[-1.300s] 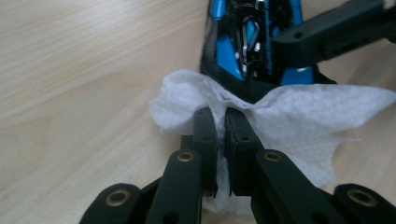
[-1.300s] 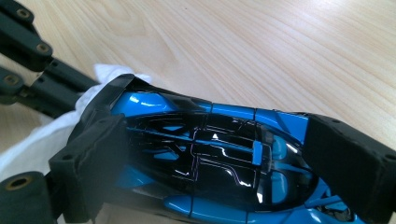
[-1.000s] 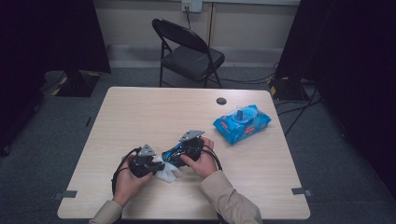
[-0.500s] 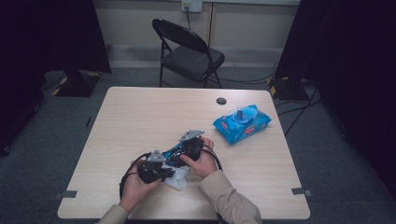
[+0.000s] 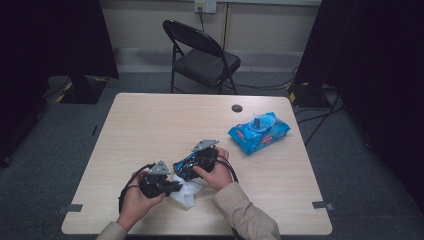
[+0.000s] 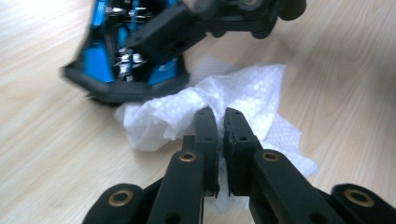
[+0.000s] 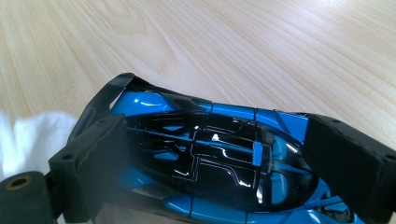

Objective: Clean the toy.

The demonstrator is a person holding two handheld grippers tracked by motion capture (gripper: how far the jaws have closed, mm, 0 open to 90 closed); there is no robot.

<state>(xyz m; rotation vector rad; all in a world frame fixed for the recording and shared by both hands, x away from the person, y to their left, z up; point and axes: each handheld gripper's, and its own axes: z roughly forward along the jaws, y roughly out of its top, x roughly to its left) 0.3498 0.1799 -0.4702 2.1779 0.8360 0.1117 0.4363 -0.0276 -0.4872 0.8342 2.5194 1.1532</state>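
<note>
A blue and black toy car [image 5: 184,167] is clamped across its body by my right gripper [image 5: 189,169], held just above the table near its front middle. In the right gripper view the car [image 7: 210,158] sits between the two jaws of that gripper [image 7: 219,161], which is shut on it. My left gripper [image 5: 174,187] is shut on a crumpled white wipe [image 5: 189,194] just left of and below the car. The left gripper view has its jaws [image 6: 217,115] pinching the wipe [image 6: 252,91], with the car [image 6: 116,60] close behind.
A blue pack of wipes [image 5: 259,131] lies at the table's right side, with a small black disc [image 5: 237,108] near the far edge. A black folding chair [image 5: 202,55] stands beyond the table [image 5: 150,125]. Cables trail from both grippers.
My left gripper has moved right with the wipe, closer to the car. The right gripper and the car have stayed put.
</note>
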